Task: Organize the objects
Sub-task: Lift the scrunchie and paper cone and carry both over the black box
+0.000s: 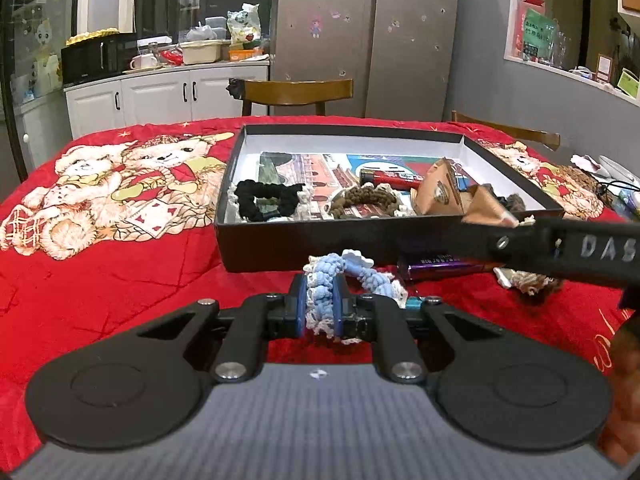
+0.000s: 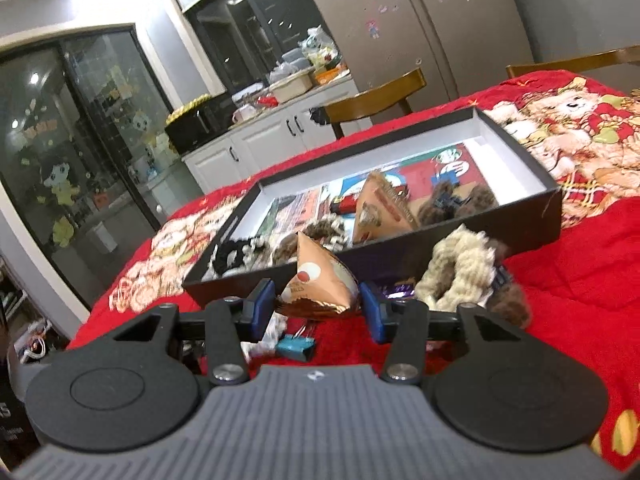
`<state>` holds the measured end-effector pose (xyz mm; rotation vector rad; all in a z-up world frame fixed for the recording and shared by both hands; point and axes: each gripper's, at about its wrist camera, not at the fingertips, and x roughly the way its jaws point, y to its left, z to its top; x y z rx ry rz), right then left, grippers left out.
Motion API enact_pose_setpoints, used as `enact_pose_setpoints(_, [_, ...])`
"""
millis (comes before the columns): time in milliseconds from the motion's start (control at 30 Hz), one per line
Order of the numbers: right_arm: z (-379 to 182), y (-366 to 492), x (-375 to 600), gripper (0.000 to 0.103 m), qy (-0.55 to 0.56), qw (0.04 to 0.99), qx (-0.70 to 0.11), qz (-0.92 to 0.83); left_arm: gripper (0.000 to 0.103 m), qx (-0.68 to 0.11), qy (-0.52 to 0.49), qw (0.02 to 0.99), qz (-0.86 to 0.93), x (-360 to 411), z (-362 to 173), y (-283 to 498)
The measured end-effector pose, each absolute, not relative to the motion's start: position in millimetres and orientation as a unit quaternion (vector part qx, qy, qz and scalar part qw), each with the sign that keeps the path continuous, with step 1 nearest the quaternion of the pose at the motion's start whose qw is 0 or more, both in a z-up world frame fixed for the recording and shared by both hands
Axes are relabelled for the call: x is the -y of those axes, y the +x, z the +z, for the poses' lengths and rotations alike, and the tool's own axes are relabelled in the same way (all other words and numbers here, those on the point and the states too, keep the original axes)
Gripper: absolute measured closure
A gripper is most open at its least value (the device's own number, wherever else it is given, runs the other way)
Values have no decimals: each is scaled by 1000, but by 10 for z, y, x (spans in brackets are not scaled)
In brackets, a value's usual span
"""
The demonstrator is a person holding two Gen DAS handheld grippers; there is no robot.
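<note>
We see the box [image 1: 296, 240] lying on the quilt-covered table [image 1: 120, 280], chairs [image 1: 296, 92] behind it. In the box, one scrunchie [image 1: 266, 198] lies left, another scrunchie [image 1: 364, 198] at the middle, a tube [image 1: 390, 178] behind that, and a paper packet [image 1: 440, 192] right. Before the box's near wall lie a braided scrunchie [image 1: 344, 276] and, to its right, a second tube [image 1: 444, 270].

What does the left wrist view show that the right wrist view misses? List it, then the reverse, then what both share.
Left wrist only: the left gripper, jaws shut on the blue scrunchie, and the right gripper's arm crossing in.

Right wrist only: the right gripper, jaws around the triangular snack packet, plus a cream and brown scrunchie.

Both: the black box, the black scrunchie inside it, the red bear blanket.
</note>
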<state>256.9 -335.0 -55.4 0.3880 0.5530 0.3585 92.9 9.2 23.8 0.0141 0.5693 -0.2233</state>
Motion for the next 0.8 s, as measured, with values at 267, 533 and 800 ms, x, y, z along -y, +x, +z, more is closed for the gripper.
enact_pose_setpoints(267, [-489,2588,3475,53,211,928,-256,167,87,-237,24,967,-89,-106,347,824])
enact_pose_setpoints(533, [-346,2598,3679,53,219,936,-226,156,87,-208,27,975,-79,-143,441,771])
enact_pose_setpoints(800, [-246,2654,3751,53,218,923,-242,204,87,-185,36,980,-69,-143,489,716])
